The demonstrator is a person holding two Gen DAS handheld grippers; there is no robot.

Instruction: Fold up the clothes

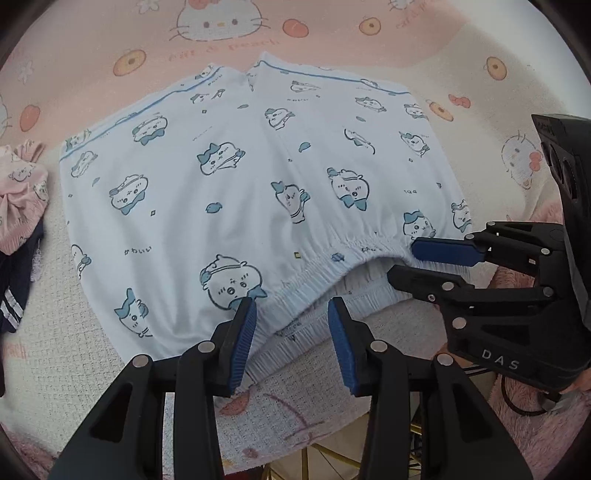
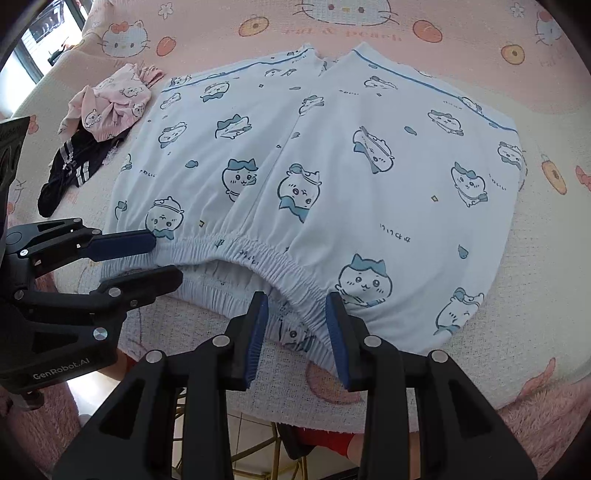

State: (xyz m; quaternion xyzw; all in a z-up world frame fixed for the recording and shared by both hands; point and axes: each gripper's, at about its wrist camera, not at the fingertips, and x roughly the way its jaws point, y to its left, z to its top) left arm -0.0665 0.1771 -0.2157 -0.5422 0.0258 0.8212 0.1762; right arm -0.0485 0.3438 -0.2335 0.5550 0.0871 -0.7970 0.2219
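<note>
Left wrist view
- Pale blue shorts point(image 1: 258, 177) with blue cartoon print, spread flat on pink-and-cream cat-print cloth point(image 1: 332, 33); leg hems with blue piping at far side, elastic waistband point(image 1: 332, 258) at near edge.
- Waistband upper layer raised off lower layer toward the right; gap visible.
- Left gripper point(image 1: 291, 332) spread wide at the waistband, grasping nothing; one blue pad point(image 1: 242, 343) over the fabric edge, the other just off it.
- Right gripper point(image 1: 417, 258) entering from the right, sideways, released; upper finger above the waistband corner, lower finger at the gap. Contact with fabric: cannot tell.
- Pink printed garment point(image 1: 22, 192) crumpled at left edge, touching a dark navy garment point(image 1: 14, 291) with white stripes.
- Fuzzy pink material point(image 1: 554, 424) at lower right, beyond the cloth edge.

Right wrist view
- Same shorts point(image 2: 314, 166) centred on the cloth point(image 2: 406, 22); waistband point(image 2: 258, 258) near, legs far.
- Right gripper point(image 2: 295, 332) parted wide, straddling the gathered waistband, holding nothing.
- Left gripper point(image 2: 159, 254) seen from the side at the left waistband corner, unclenched; top finger over the fabric, bottom finger at the lower layer.
- Pink garment point(image 2: 114, 99) and navy garment point(image 2: 70, 166) heaped at upper left, just beside the shorts.
- Window point(image 2: 44, 40) with dark frame at far upper left.
- Gold-coloured metal frame point(image 2: 277, 443) and pale tiled floor point(image 2: 251, 424) visible below the cloth edge; red item point(image 2: 325, 439) there, identity unclear.
</note>
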